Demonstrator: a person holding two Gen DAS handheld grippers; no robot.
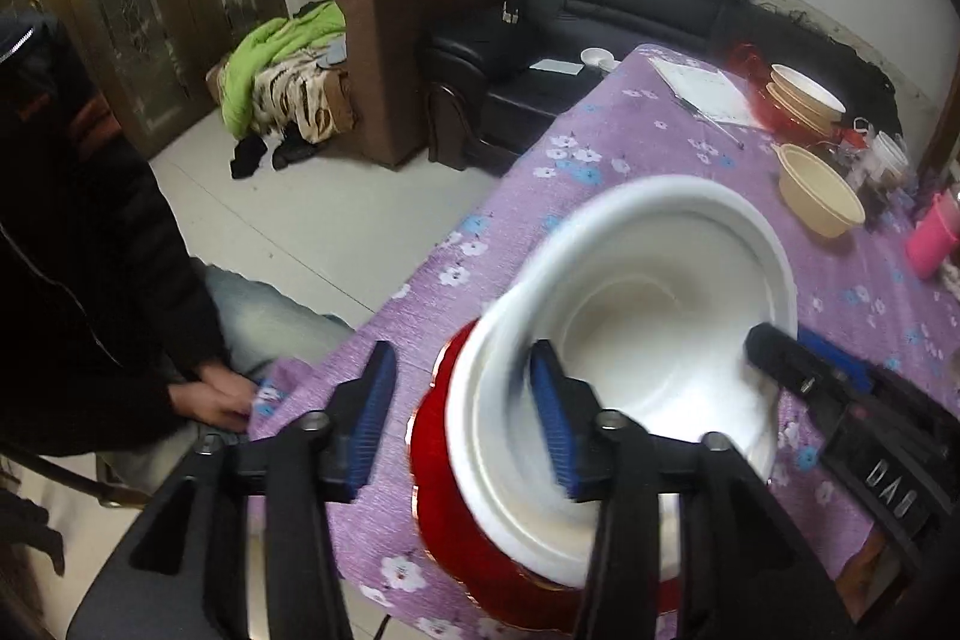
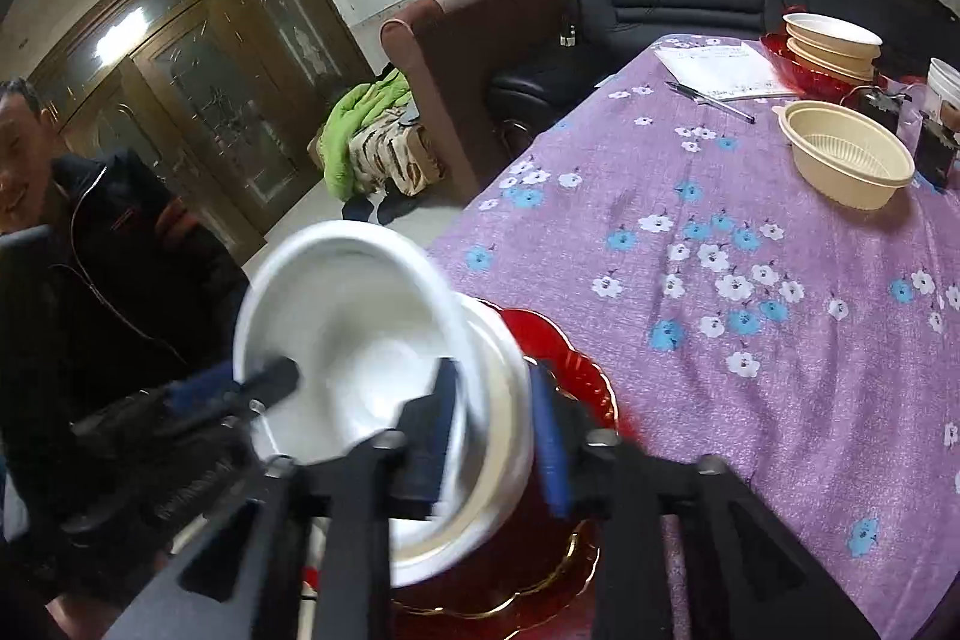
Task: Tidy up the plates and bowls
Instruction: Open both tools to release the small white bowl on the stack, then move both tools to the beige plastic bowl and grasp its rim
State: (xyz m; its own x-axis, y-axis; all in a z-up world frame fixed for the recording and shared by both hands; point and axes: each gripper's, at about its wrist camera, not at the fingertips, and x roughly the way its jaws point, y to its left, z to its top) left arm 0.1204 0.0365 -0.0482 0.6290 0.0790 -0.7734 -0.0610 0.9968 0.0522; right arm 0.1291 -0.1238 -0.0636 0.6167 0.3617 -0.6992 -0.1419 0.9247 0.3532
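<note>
A white bowl (image 1: 654,316) tilts over a second white bowl (image 1: 510,508) that sits on a red plate (image 1: 462,538) at the table's near edge. My left gripper (image 1: 465,418) is open, its right finger inside the tilted bowl, its left finger outside the rim. My right gripper (image 2: 498,430) straddles the stacked bowls' rim (image 2: 480,436); motion blur hides whether its pads press it. The tilted white bowl (image 2: 348,322) and the red plate (image 2: 576,370) show in the right wrist view. A beige bowl (image 2: 852,160) stands farther back, and two more beige bowls (image 2: 831,40) are stacked on a red plate at the far end.
The table has a purple floral cloth (image 2: 750,292). A notepad (image 2: 720,70) and pen (image 2: 711,94) lie at the far end. A pink cup (image 1: 933,235) and jars (image 1: 882,160) stand at the right. A seated person (image 2: 90,268) is at the left.
</note>
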